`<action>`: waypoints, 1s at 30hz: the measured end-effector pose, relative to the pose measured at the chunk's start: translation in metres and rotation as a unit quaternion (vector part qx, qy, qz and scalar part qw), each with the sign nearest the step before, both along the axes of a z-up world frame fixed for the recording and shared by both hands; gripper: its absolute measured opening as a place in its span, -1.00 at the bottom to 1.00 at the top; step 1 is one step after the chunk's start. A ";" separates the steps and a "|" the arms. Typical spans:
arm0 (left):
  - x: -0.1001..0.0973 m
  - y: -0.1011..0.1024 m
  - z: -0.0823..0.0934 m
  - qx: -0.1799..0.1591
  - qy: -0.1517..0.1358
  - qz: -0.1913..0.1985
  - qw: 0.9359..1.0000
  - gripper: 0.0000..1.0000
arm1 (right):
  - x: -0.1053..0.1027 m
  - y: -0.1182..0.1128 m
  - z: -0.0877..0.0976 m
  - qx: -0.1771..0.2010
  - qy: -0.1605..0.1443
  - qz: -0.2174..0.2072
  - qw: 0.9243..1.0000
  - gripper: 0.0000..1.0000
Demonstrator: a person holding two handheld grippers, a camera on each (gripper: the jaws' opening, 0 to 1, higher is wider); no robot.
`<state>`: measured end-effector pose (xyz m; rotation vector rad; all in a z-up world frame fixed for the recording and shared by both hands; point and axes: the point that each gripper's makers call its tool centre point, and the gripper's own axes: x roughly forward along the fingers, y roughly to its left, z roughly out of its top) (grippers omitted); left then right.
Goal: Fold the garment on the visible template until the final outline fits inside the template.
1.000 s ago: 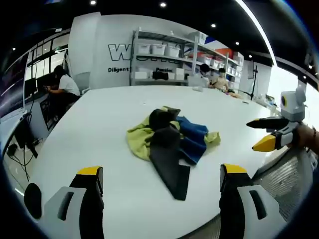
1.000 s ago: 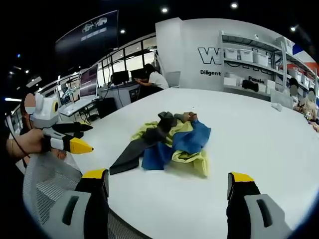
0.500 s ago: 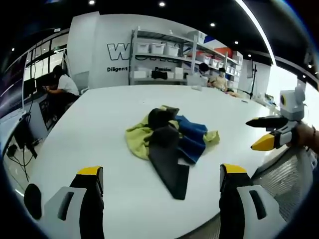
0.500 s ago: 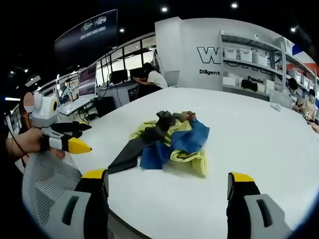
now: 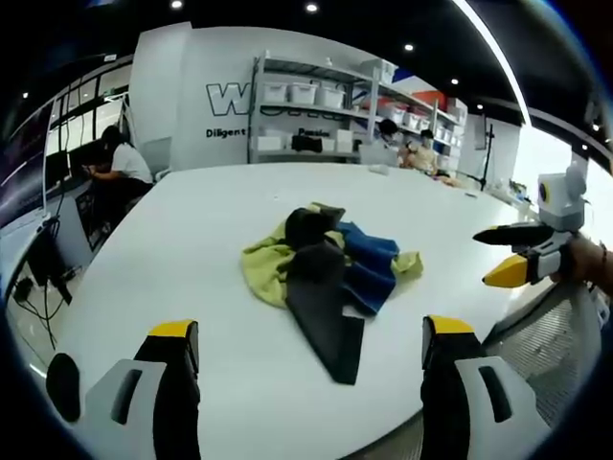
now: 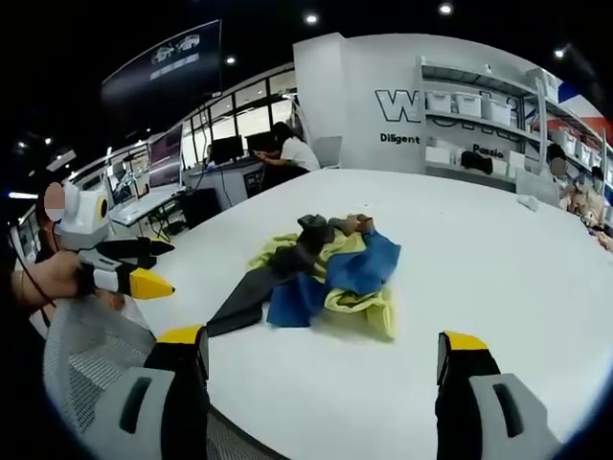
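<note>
The left claw (image 5: 306, 369) hangs open and empty at the near edge of the white tabletop (image 5: 172, 259). At the middle of the tabletop lies the garment (image 5: 324, 273), a crumpled heap of yellow-green, blue and dark grey cloth. Pinching several tangled layers at once could bunch it worse. The right claw (image 6: 324, 376) is also open and empty.

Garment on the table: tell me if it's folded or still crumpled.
Crumpled. The garment lies in a bunched heap of yellow-green, blue and dark fabric on the white table, with one dark flap trailing out.
</note>
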<state>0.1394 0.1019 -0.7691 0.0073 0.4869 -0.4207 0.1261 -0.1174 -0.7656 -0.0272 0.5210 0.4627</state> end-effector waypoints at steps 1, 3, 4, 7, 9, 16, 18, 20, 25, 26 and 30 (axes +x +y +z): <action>0.000 0.000 0.000 0.000 0.000 0.000 1.000 0.85 | 0.000 0.000 0.000 0.001 0.001 0.000 1.000 0.98; 0.000 0.000 0.000 -0.001 -0.001 0.001 1.000 0.86 | -0.001 0.001 -0.001 0.002 0.004 0.001 1.000 0.98; 0.000 0.001 0.000 0.000 0.000 0.001 1.000 0.85 | -0.001 0.001 -0.001 0.001 0.004 0.003 1.000 0.98; 0.000 0.000 -0.001 -0.002 0.002 0.000 1.000 0.85 | -0.002 0.003 -0.002 -0.003 0.005 0.008 1.000 0.98; 0.000 0.001 -0.001 -0.002 0.002 0.001 1.000 0.85 | -0.003 0.004 -0.003 -0.006 0.006 0.010 1.000 0.98; 0.000 0.001 -0.001 -0.003 0.001 0.003 1.000 0.85 | -0.002 0.003 -0.003 -0.005 0.005 0.009 1.000 0.98; 0.000 0.001 -0.001 -0.003 0.002 0.003 1.000 0.85 | -0.002 0.003 -0.003 -0.006 0.004 0.010 1.000 0.98; 0.000 0.001 -0.001 -0.003 0.001 0.003 1.000 0.85 | -0.003 0.004 -0.003 -0.006 0.006 0.011 1.000 0.98; 0.000 0.002 -0.001 -0.002 0.003 0.003 1.000 0.84 | -0.003 0.004 -0.004 -0.007 0.008 0.013 1.000 0.98; 0.000 0.002 -0.002 -0.001 0.003 0.003 1.000 0.84 | -0.004 0.005 -0.004 -0.007 0.008 0.013 1.000 0.98; 0.000 0.001 -0.002 -0.002 0.003 0.003 1.000 0.84 | -0.004 0.004 -0.004 -0.008 0.008 0.013 1.000 0.98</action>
